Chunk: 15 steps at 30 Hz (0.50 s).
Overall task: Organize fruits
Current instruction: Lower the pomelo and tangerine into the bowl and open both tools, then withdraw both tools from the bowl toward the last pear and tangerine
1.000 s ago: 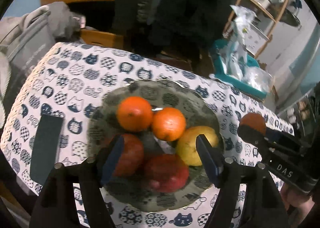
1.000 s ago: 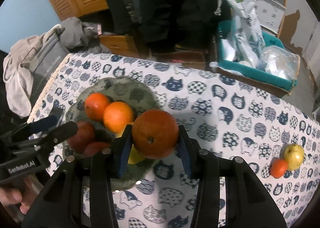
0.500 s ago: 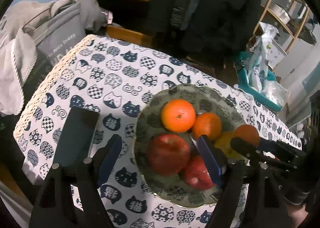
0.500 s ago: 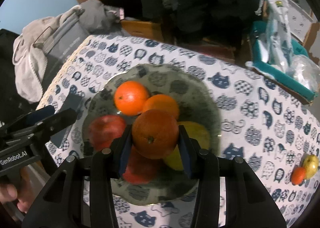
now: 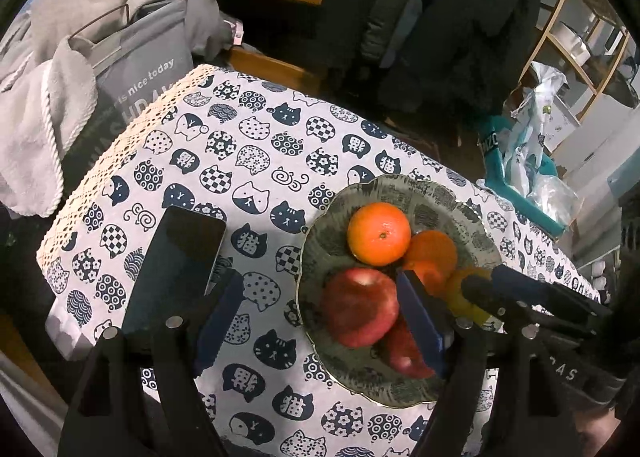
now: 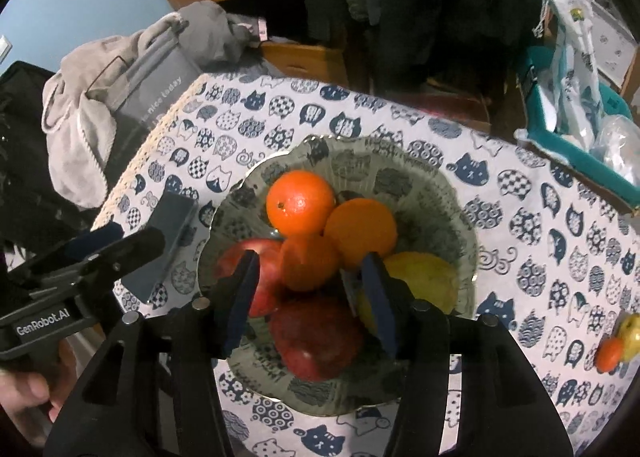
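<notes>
in the left wrist view the yellow fruit [image 5: 464, 293] at the plate's right side is mostly hidden behind the right gripper [image 5: 486, 283], and a second apple [image 5: 404, 349] sits half behind a blue finger pad. at the right wrist view's far right edge, a small orange [image 6: 609, 353] and a yellowish fruit [image 6: 629, 333] are blurred and cut off.
</notes>
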Motion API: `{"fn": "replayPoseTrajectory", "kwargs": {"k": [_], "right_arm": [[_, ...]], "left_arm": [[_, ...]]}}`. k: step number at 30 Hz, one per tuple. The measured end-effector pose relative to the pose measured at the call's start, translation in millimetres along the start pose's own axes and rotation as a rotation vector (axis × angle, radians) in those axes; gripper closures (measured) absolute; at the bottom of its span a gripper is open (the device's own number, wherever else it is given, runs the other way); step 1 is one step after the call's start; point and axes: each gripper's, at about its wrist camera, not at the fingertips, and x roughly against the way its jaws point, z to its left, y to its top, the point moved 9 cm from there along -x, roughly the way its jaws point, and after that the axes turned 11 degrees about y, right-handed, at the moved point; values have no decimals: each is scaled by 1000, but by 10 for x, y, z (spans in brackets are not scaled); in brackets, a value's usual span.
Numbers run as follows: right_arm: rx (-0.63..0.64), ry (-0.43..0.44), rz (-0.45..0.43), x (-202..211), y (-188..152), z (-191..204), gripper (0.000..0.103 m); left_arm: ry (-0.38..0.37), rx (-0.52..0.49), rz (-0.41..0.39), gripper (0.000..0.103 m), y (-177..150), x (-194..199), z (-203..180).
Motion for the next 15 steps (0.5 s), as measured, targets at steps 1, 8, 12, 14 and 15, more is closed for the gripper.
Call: {"fn": "replayPoseTrajectory", "kwargs": {"k": [1,8,12,14,15], "right_arm": [[-1,-3,-4,29,7,-7,49],[3,-78,-51,354,51,-100,44],[29,-132,-85,580,65,-119,41],[40,-154,-100,677,72,-134,39],[46,-167,-109,739,73,-144,38]], "left_arm": [[-3,0,-2,22,2,16,-7],[-27,-26,-24,22,2,194,-150],[-44,-47,-47,22,18,338,-258],[-50,-56,-63,16,38,425,-314],[-53,-58,-72,15,49,464,-335]]}}
